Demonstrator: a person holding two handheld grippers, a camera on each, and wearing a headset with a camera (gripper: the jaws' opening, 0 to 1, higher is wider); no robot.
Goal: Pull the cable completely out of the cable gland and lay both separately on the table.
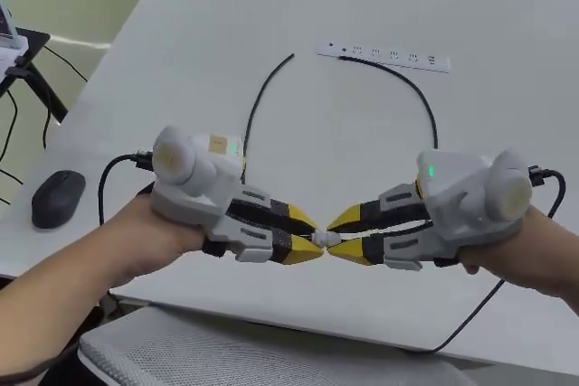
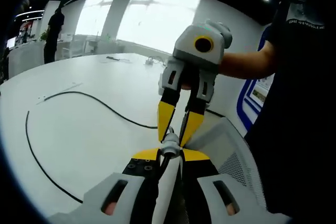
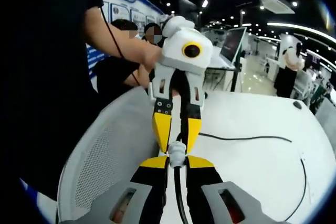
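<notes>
A small white cable gland hangs in the air above the table's near edge, pinched between both grippers, which meet tip to tip. My left gripper comes in from the left and is shut on the gland. My right gripper comes in from the right. In the right gripper view a black cable leaves the gland and runs back between the right jaws, which are shut on it. The yellow fingertips of the right gripper show in the left gripper view.
A white power strip lies at the back of the white table, with black cables curving forward from there. A black mouse sits on a side surface at the left. A grey mesh chair stands below the table edge.
</notes>
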